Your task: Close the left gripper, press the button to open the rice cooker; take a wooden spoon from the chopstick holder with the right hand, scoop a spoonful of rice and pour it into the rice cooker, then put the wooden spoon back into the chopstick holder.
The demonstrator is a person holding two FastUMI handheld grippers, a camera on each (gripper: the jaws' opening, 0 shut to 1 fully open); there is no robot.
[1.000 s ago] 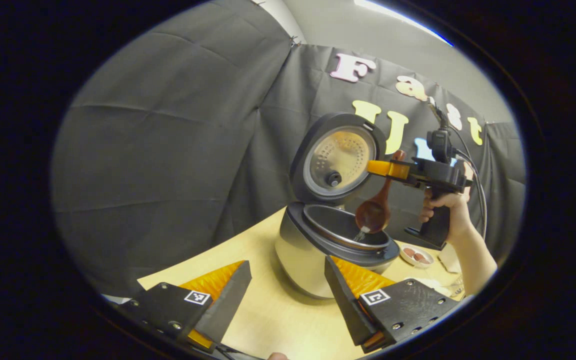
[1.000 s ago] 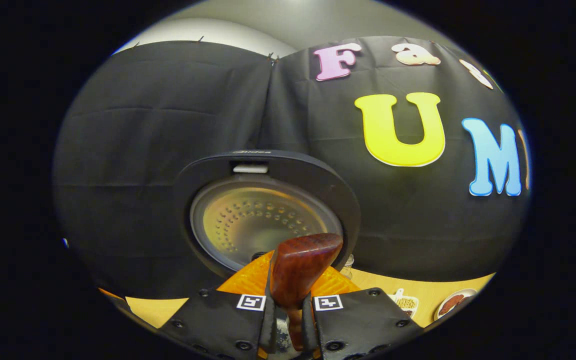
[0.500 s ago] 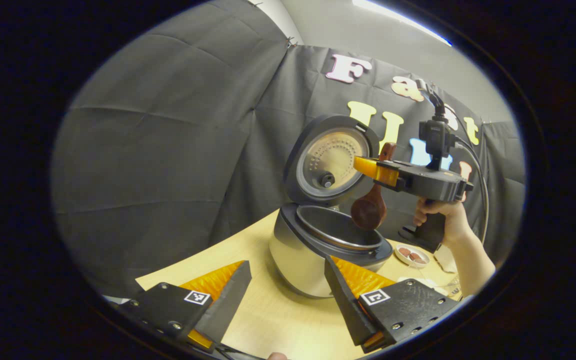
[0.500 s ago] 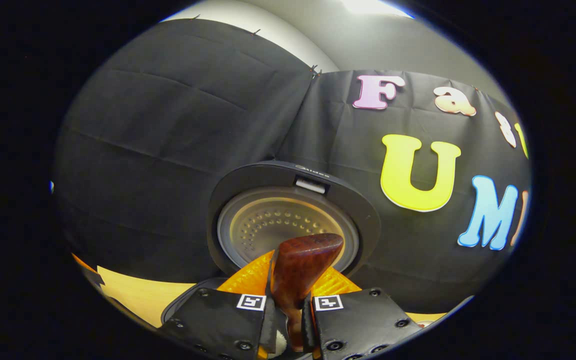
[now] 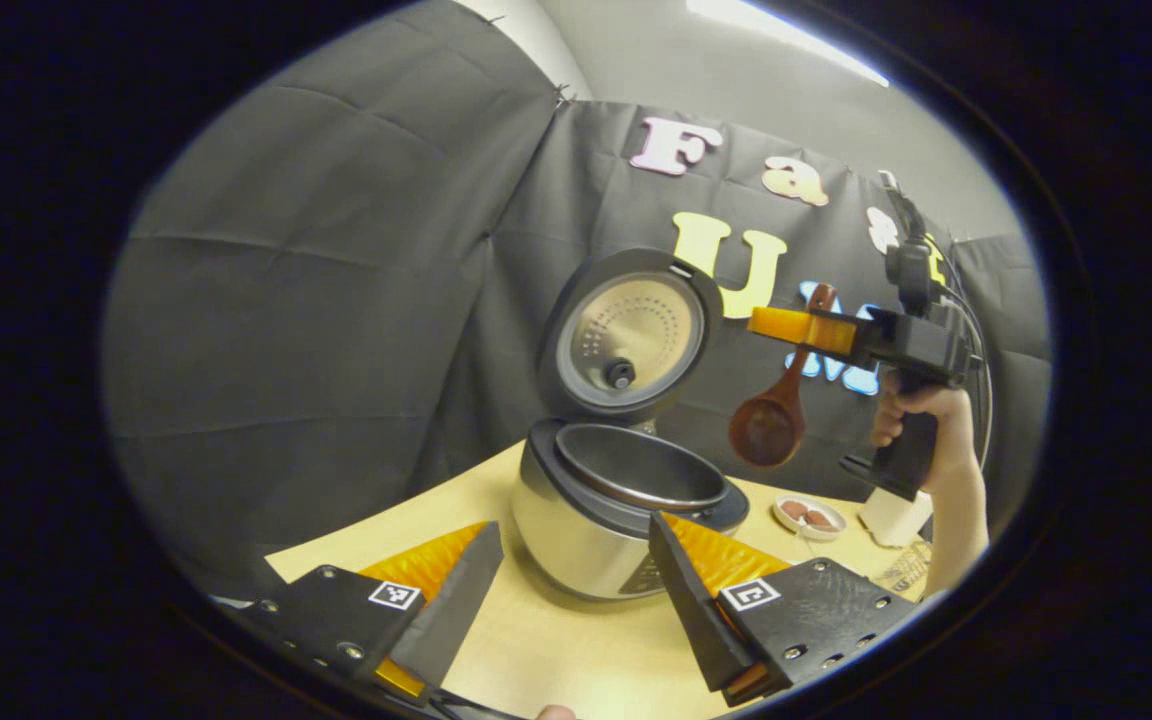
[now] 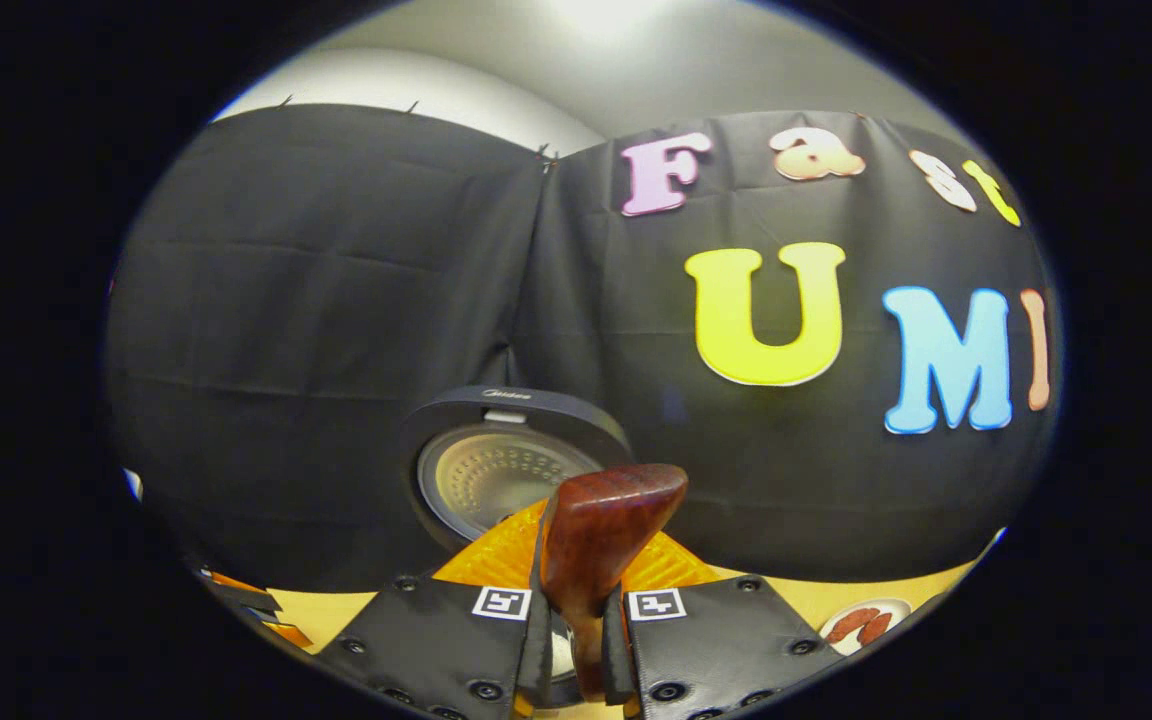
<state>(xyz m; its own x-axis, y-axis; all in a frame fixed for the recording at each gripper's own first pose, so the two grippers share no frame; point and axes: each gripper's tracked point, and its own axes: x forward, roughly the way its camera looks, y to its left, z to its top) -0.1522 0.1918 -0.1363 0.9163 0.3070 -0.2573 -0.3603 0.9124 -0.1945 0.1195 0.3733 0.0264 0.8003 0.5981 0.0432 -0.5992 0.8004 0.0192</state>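
Note:
The rice cooker point(image 5: 596, 515) stands on the wooden table with its lid point(image 5: 628, 337) raised upright and its dark inner pot point(image 5: 641, 467) showing. My left gripper point(image 5: 571, 585) is open just in front of the cooker, with nothing between its fingers. To the right of the cooker, a hand holds my right gripper point(image 5: 798, 330) in the air, shut on the handle of the wooden spoon point(image 5: 771, 420); the spoon's bowl hangs down, beside the pot's right edge. In the right gripper view the spoon handle point(image 6: 601, 545) stands up between my right gripper point(image 6: 579, 625) fingers, with the lid point(image 6: 496, 470) behind.
A small white dish with reddish pieces point(image 5: 808, 516) sits on the table point(image 5: 576, 650) right of the cooker, and shows again as a dish point(image 6: 861, 622) at the lower right. A white object point(image 5: 894, 515) stands behind it. The black cloth wall closes off the back.
The right gripper has carried the spoon up out of the pot and off to the right of the cooker. The left gripper stays open in about the same place.

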